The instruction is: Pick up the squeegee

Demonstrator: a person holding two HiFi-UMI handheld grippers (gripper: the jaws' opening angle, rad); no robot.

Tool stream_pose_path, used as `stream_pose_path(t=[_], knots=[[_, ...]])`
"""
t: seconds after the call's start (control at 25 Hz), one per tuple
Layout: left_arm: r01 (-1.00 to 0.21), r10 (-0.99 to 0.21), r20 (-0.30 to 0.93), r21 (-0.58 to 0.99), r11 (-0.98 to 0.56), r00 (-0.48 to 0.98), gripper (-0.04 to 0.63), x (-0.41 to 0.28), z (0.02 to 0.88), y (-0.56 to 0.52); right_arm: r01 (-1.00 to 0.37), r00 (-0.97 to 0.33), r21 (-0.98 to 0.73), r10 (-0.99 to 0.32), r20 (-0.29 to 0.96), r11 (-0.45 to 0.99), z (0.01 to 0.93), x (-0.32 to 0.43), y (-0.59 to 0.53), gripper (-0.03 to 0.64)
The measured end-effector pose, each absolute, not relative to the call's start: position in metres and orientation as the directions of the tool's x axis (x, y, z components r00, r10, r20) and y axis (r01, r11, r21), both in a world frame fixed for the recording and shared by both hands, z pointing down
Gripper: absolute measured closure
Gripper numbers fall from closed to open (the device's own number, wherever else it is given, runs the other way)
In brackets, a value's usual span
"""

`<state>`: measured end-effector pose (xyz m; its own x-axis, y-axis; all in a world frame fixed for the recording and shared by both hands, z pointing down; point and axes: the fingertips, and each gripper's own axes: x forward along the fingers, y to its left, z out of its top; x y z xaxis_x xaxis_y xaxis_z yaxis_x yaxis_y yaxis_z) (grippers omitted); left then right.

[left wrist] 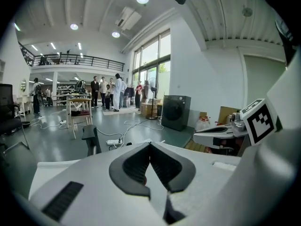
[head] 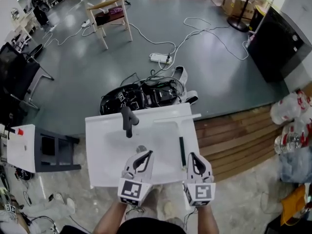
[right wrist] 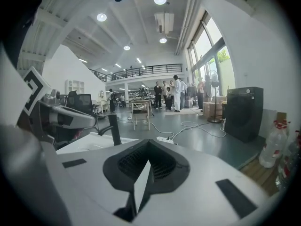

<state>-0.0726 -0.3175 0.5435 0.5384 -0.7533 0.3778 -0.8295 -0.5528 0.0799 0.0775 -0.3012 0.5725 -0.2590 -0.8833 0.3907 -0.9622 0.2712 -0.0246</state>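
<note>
Squeegee (head: 182, 149) is lying on the right part of the white sink top (head: 100, 152). Its pale blade is running across the far side and its dark handle is pointing back toward the person. Nothing is holding it.

Right gripper (head: 191, 155) is hanging just beside the near end of the handle, a little to its right, with its jaws pressed together and nothing between them. Left gripper (head: 148, 153) is hovering over the middle of the sink top, close to the round drain (head: 141, 149) and well short of the black faucet (head: 128, 121). Its jaws are also looking pressed together and empty in its own view.

Step in hand, as I'm reading it, is the approach, with no grasp begun yet.

- The next move is calling for the right gripper to spread its jaws first, since shut jaws can't take the handle.
- It is then needing to shift slightly left and drop so one jaw lands on each side of the handle.
- After that it is closing on the handle and lifting.
- The handle is lying thin and flat on the surface, so the jaws are likely needing to come down very low to catch it.
- The left gripper is looking unneeded for this.
</note>
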Motion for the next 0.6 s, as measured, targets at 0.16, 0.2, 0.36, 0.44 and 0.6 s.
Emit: stream_pose_path(t=[0.16, 0.2, 0.36, 0.44, 0.6], knots=[[-0.828, -0.736, 0.407, 0.107, -0.55, 0.541, 0.594, -0.071, 0.564, -0.33, -0.962, -0.26, -0.037, -0.862, 0.435, 0.271, 0.597, 0.076, -0.314, 0.62], [-0.826, -0.734, 0.409, 0.101, -0.555, 0.542, 0.594, -0.07, 0.568, -0.334, -0.962, -0.26, -0.04, -0.857, 0.444, 0.271, 0.604, 0.076, -0.317, 0.618], [-0.824, -0.72, 0.429, 0.117, -0.554, 0.545, 0.594, -0.071, 0.591, -0.348, -0.963, -0.254, -0.043, -0.845, 0.471, 0.265, 0.628, 0.077, -0.334, 0.618], [-0.823, -0.72, 0.428, 0.119, -0.555, 0.547, 0.594, -0.072, 0.599, -0.356, -0.964, -0.251, -0.048, -0.839, 0.483, 0.261, 0.638, 0.077, -0.342, 0.618], [-0.823, -0.696, 0.467, 0.144, -0.549, 0.546, 0.594, -0.073, 0.614, -0.363, -0.968, -0.241, -0.057, -0.838, 0.49, 0.245, 0.649, 0.075, -0.358, 0.618]])
